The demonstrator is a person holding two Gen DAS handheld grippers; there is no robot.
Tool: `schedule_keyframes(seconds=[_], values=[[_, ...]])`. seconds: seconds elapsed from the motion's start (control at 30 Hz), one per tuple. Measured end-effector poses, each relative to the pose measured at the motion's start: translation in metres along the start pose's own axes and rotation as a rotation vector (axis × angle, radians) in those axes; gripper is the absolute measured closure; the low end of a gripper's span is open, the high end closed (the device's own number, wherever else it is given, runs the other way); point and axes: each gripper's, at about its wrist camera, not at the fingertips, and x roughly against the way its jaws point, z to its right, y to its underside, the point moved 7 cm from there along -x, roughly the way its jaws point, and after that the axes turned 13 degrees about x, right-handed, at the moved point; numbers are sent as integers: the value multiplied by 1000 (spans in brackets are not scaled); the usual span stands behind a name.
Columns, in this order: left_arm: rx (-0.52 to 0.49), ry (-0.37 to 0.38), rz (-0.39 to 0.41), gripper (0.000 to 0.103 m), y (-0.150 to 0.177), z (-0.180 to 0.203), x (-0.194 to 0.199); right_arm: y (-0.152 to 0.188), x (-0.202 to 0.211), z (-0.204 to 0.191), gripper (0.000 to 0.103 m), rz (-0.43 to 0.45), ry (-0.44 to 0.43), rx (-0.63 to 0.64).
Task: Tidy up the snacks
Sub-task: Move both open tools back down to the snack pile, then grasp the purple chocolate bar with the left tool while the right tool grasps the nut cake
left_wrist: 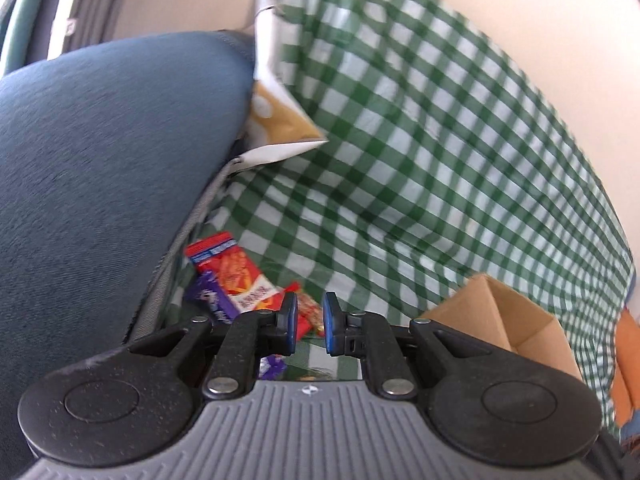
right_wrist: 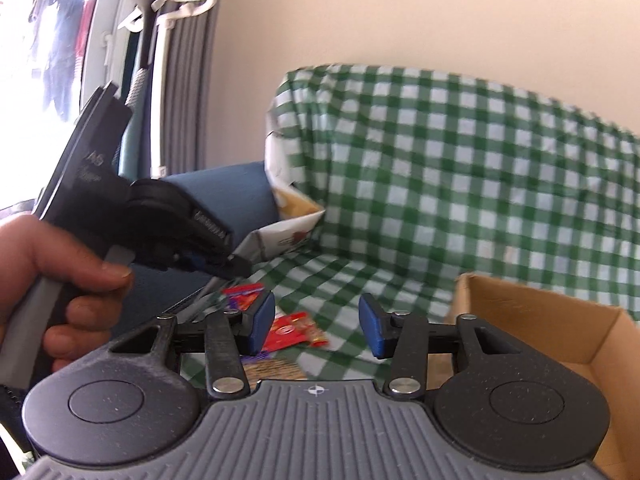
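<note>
Several snack packs lie on a green checked cloth (left_wrist: pixel 400 184): a red pack (left_wrist: pixel 236 276), a purple pack (left_wrist: pixel 210 302) and a small red-orange pack (left_wrist: pixel 310 314) in the left wrist view. My left gripper (left_wrist: pixel 310 326) hovers over them, jaws a narrow gap apart, nothing held. My right gripper (right_wrist: pixel 316 330) is open and empty above a red pack (right_wrist: pixel 290 334). The left gripper (right_wrist: pixel 224 266) also shows in the right wrist view, held in a hand at the left. An open cardboard box (right_wrist: pixel 540 332) stands at the right, also in the left wrist view (left_wrist: pixel 504 324).
A blue cushion (left_wrist: pixel 100 168) rises at the left. A yellow-and-white bag (left_wrist: pixel 276 128) leans between the cushion and the cloth-covered backrest. An orange object (left_wrist: pixel 628 364) sits at the far right edge. A window and curtain (right_wrist: pixel 180 80) are at the back left.
</note>
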Motion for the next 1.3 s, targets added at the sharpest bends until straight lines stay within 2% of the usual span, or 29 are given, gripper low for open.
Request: schedule_keyframes(seconds=[0.07,0.13,0.27,0.47,0.53,0.7,0.87,0.93,1.03,1.1,1.13,1.17,1.23,1.27,1.3], values=[[70,-17,-18,90,-4,-13,-6,3,-15,-14,34,-26,-23,19],[122,-32,-40,90,-5,-24,-14,5,-30,-26,28,-49,-40,39],[144,-91,-75,85,-2,-36,-29,14,-63,-41,13,-126,-66,52],[97,-111,-127,71,3,-37,-50,38,-108,-35,9,-248,-89,-53],[85,-121,-136,69,3,-37,-58,46,-117,-34,9,-276,-101,-75],[67,-151,-156,57,4,-38,-76,61,-138,-37,9,-328,-111,-102],[64,-180,-171,54,5,-42,-95,69,-145,-41,9,-338,-137,-118],[51,-195,-169,54,5,-43,-100,68,-144,-41,12,-330,-127,-104],[29,-206,-170,56,6,-43,-106,68,-140,-38,22,-318,-139,-107],[15,-225,-170,77,7,-44,-109,67,-137,-37,25,-312,-135,-91],[8,-232,-174,78,8,-44,-109,68,-134,-36,26,-312,-133,-92],[6,-232,-175,81,9,-44,-108,67,-132,-33,36,-306,-128,-99],[1,-231,-171,85,9,-43,-104,64,-126,-26,65,-298,-108,-111],[-6,-232,-168,86,10,-42,-101,63,-124,-23,72,-298,-110,-118],[-12,-231,-166,87,10,-41,-97,62,-121,-20,72,-295,-112,-129]])
